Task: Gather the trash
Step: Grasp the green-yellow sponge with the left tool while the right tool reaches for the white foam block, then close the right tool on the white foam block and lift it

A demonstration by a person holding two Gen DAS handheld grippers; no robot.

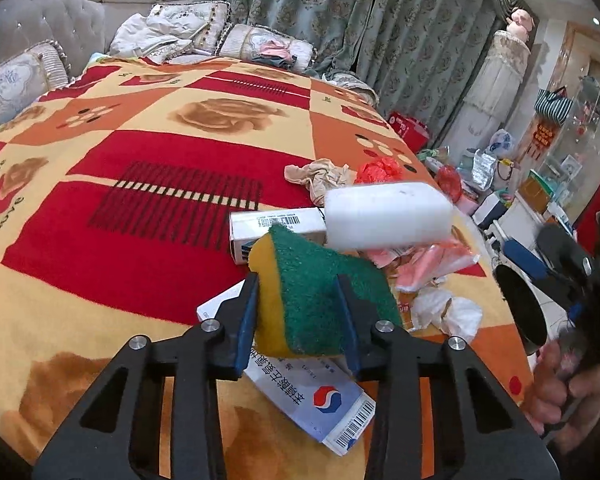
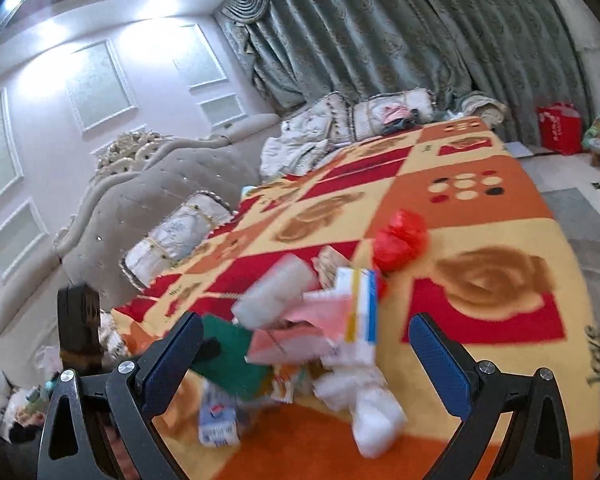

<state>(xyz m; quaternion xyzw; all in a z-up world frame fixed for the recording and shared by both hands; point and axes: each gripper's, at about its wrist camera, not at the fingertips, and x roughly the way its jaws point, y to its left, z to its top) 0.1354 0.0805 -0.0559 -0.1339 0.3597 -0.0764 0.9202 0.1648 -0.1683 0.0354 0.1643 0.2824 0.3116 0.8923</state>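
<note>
So the left gripper [image 1: 298,316] has its blue pads pinched in on a yellow-and-green scrub sponge [image 1: 312,300], low and centre in the left wrist view. The sponge bulges up between the pads, green side to the right, so that's a real grip.

Stuff crowding it on the patterned blanket [image 1: 140,168]: a white foam block [image 1: 386,216] sits just behind and right of the sponge, a long white box with a barcode [image 1: 276,226] lies right behind it, and a flat white-and-blue carton [image 1: 320,396] is under the jaws at the bottom. To the right there's pink plastic wrap [image 1: 428,264] and crumpled white plastic [image 1: 448,312]. Further back, a beige crumpled rag [image 1: 320,176] beside a red plastic bag [image 1: 380,168]. A hand [image 1: 556,384] holding the other tool peeks in at the right edge.

The right gripper [image 2: 306,356] is wide open with nothing held. The pile sits between and beyond its fingers, though it's blurry: the green sponge [image 2: 232,356] on the left, pink wrap [image 2: 300,332], a white box with yellow and blue stripes [image 2: 362,308], and white plastic [image 2: 372,412] nearest. The left gripper's body [image 2: 78,324] stands at the left edge.
</note>
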